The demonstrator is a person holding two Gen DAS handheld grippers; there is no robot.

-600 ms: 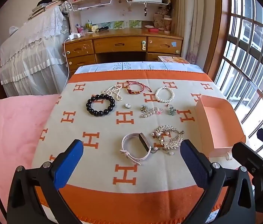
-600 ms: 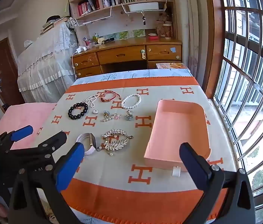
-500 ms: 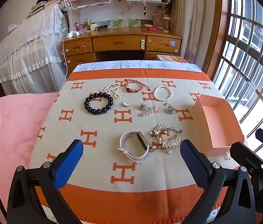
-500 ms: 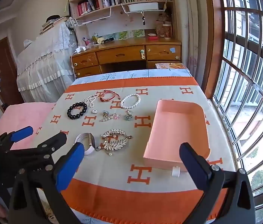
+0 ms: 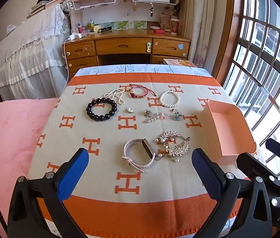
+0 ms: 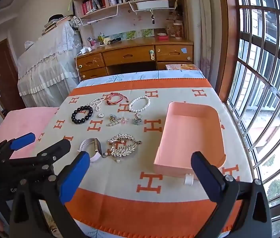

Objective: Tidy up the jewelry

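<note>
Jewelry lies spread on an orange-and-beige blanket point(image 5: 104, 170): a black bead bracelet point(image 5: 101, 109), a pearl necklace point(image 5: 116, 96), a red cord bracelet point(image 5: 139, 92), a white pearl bracelet point(image 5: 169, 98), small brooches and a pin point(image 5: 153, 117), a pale-strapped watch point(image 5: 140, 154) and a rhinestone hair comb point(image 5: 173, 144). An empty pink box point(image 6: 171, 168) stands to their right. My left gripper point(image 5: 140, 155) hangs open above the watch without touching it. My right gripper point(image 6: 140, 156) is open over the blanket between the comb point(image 6: 123, 145) and the box.
A pink quilt point(image 5: 11, 138) borders the blanket on the left. A barred window point(image 6: 268, 99) runs close along the right. Beyond the far edge stand a wooden desk point(image 5: 124, 45) and a lace-covered piece of furniture point(image 5: 30, 59).
The left wrist view has drifted slightly. Nothing on the blanket has moved, and both grippers stay wide open.
</note>
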